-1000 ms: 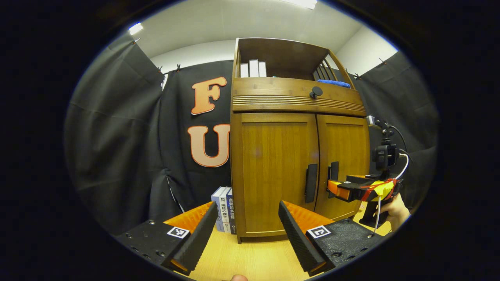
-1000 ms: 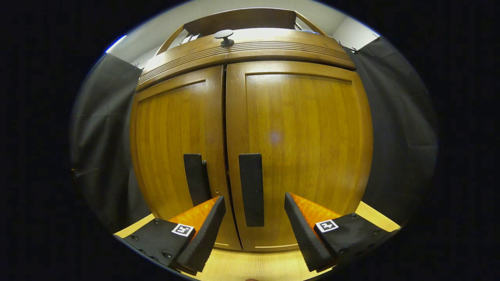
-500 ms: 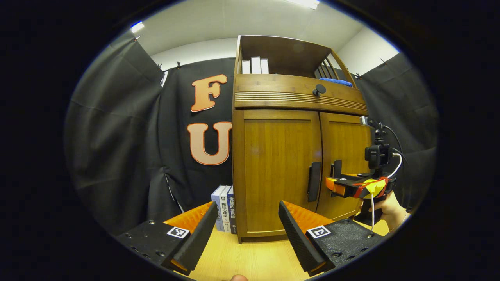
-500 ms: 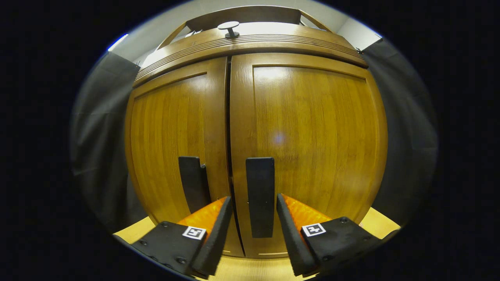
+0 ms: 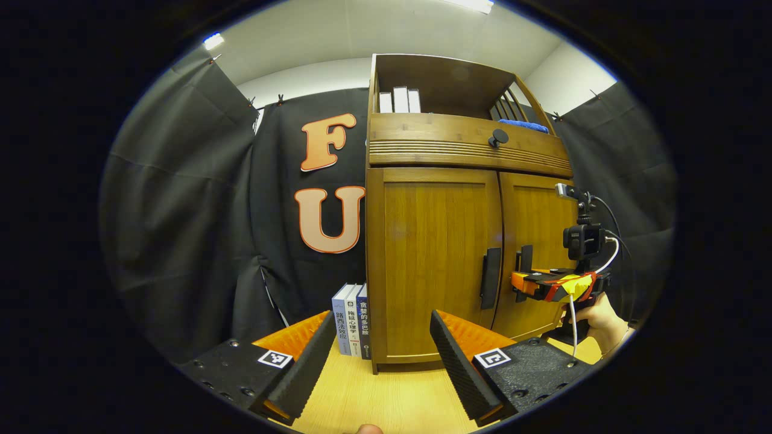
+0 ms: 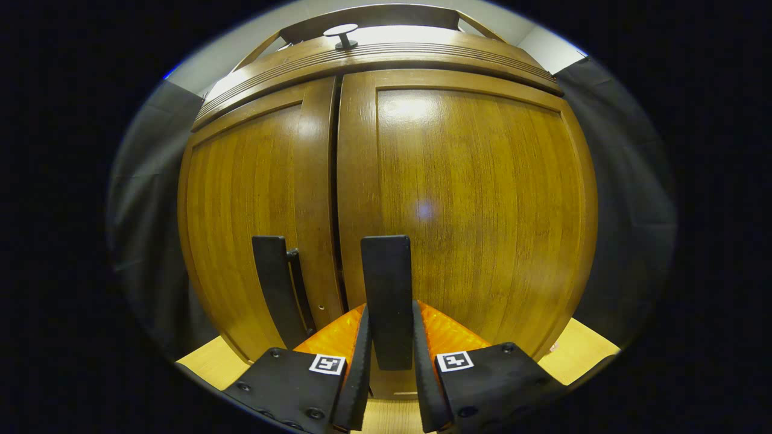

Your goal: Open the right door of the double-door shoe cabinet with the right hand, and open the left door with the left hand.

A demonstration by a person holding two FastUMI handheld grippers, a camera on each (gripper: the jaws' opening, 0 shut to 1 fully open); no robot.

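The wooden shoe cabinet (image 5: 434,259) stands on the table with both doors closed. In the right gripper view the right door (image 6: 482,205) carries a black vertical handle (image 6: 387,283), and my right gripper (image 6: 389,337) is shut on that handle, a finger pressed to each side. The left door (image 6: 253,205) has its own black handle (image 6: 272,283), untouched. In the left gripper view my left gripper (image 5: 383,337) is open, back from the cabinet, in front of the left door (image 5: 437,253) and well short of its handle (image 5: 490,278). The right gripper (image 5: 523,283) appears there at the right door's handle.
Several books (image 5: 353,319) stand against the cabinet's left side. A drawer with a round knob (image 5: 498,137) sits above the doors. The open top shelf holds white boxes (image 5: 398,100) and a blue cloth (image 5: 523,125). A hand (image 5: 594,319) holds the right gripper. Light wooden tabletop (image 5: 386,398) lies below.
My right gripper moved in to the right door's handle and closed on it. The left gripper drifted slightly left and stayed open. Both doors remain closed.
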